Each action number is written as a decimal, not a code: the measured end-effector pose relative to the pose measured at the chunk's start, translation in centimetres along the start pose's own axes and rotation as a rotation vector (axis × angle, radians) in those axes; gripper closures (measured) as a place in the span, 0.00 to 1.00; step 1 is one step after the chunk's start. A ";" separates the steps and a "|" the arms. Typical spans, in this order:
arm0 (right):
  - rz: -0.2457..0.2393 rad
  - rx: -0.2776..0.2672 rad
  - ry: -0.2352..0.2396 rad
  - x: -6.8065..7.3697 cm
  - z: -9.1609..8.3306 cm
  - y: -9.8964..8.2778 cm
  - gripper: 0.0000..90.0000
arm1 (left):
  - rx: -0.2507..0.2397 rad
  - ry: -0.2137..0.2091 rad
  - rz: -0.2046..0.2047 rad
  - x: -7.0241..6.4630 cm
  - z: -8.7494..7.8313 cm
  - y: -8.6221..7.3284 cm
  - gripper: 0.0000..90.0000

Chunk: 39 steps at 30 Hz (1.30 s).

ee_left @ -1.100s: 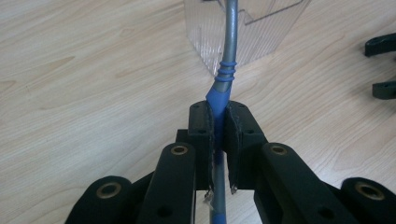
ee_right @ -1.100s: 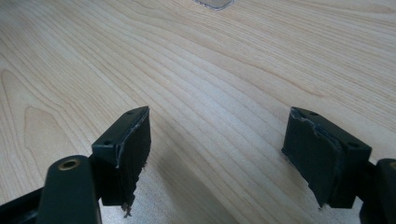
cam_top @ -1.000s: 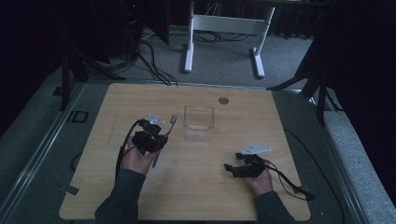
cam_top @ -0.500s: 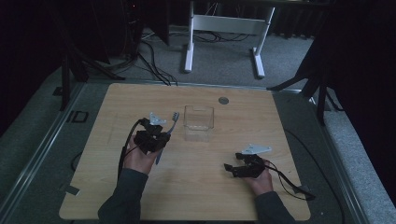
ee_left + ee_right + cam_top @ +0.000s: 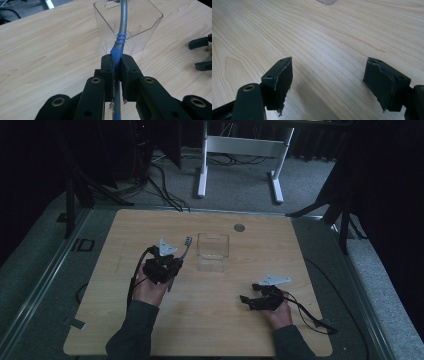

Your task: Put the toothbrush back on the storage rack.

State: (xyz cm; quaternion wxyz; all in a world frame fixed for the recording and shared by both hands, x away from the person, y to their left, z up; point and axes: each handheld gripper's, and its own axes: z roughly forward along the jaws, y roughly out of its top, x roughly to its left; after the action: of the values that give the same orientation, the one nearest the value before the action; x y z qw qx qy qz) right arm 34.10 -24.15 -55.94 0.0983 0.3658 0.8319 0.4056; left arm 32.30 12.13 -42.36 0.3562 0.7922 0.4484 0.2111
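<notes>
**Left gripper clamps toothbrush beside clear cup; right gripper rests open**

Left gripper (image 5: pixel 117 72) has its two black jaws pressed tight on the blue handle of a toothbrush (image 5: pixel 122 27), pads squeezing it from both sides. In the left gripper view the handle runs up from between the jaws, turns from blue to grey past a few blue rings, and its upper part stands in front of the cup (image 5: pixel 140 30), a clear, square plastic container that sits upright on the table (image 5: pixel 50 50). Whether the brush touches the cup wall cannot be told.

In the high view the left gripper (image 5: pixel 170 262) sits left of centre on the table (image 5: pixel 125 235), held in the person's left hand (image 5: pixel 150 290), with a grey three-cornered plate on top. The toothbrush (image 5: pixel 184 247) slants up and to the right out of it, bristle end at the top, near the left wall of the cup (image 5: pixel 212 251) but apart from it as far as that view shows. A small round grey disc (image 5: pixel 239 227) lies set in the tabletop behind the cup.

Right gripper (image 5: pixel 328 82) stands with its jaws wide apart and nothing between them; bare wood grain shows in the gap. In the high view the right gripper (image 5: pixel 247 301) is low over the table (image 5: pixel 125 235) at the near right, well apart from the cup, in the right hand (image 5: pixel 277 312), pointing left, its cable trailing off to the right.
</notes>
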 end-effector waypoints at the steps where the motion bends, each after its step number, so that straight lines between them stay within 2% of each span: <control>1: 0.000 0.000 0.001 0.0 0.0 0.0 0.25 | -0.005 0.002 0.002 0.0 0.0 0.0 0.90; 9: 0.000 0.000 0.001 0.0 0.0 0.0 0.25 | -0.037 -0.001 0.025 -0.3 0.0 0.1 0.90; 14: 0.000 0.000 0.001 0.0 0.0 0.0 0.25 | -0.040 -0.006 0.043 -0.5 0.1 0.1 0.90; 39: 0.002 0.000 0.003 0.0 0.0 0.0 0.25 | -0.091 -0.017 0.084 -1.1 0.2 0.6 0.90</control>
State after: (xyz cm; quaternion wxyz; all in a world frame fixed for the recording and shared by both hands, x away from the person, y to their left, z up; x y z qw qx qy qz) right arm 34.12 -24.15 -55.94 0.0969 0.3660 0.8315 0.4064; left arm 32.22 10.90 -42.00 0.3868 0.7949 0.4016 0.2392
